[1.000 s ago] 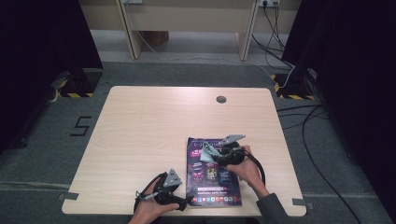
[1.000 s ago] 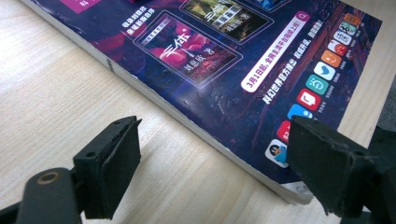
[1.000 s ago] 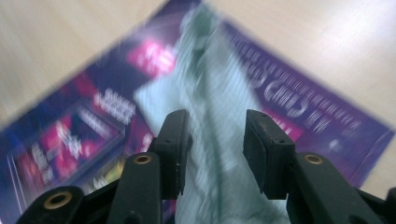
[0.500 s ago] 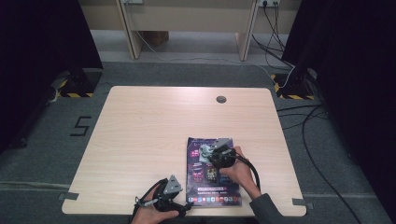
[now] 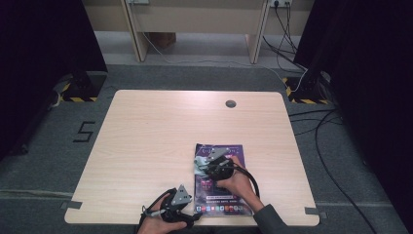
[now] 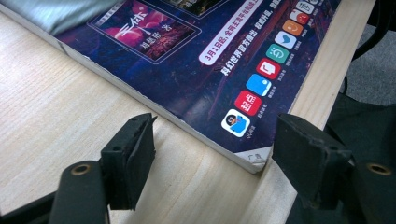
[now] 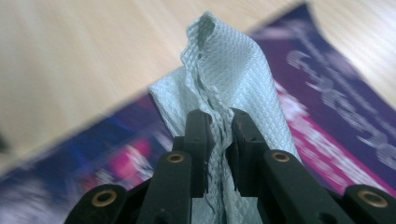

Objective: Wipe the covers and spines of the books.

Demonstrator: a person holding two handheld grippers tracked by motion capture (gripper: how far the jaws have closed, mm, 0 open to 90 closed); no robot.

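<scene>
Cloth [image 7: 224, 88], a pale blue-green waffle-textured wipe, is pinched between the jaws of the right tool [image 7: 219, 140], which have just been closing on it; it bunches into a ridge over the purple magazine [image 5: 219, 192] that lies near the front edge of the counter [image 5: 146, 136]. From above, the right tool [image 5: 208, 165] sits over the magazine's upper left part, with the cloth [image 5: 198, 165] showing just at its side. The left tool [image 6: 212, 154] stands spread at the magazine's near corner, jaws on either side of it and touching nothing, though they have just been narrowing. My worry is the magazine: it sits loose and close to the counter's edge, so a wipe dragged toward the person could slide it off unless that corner gets pinned. The grip on the cloth looks thin, only a fold, and it may slip free under pressure. The cover could also crease or lift if the cloth catches its edge
</scene>
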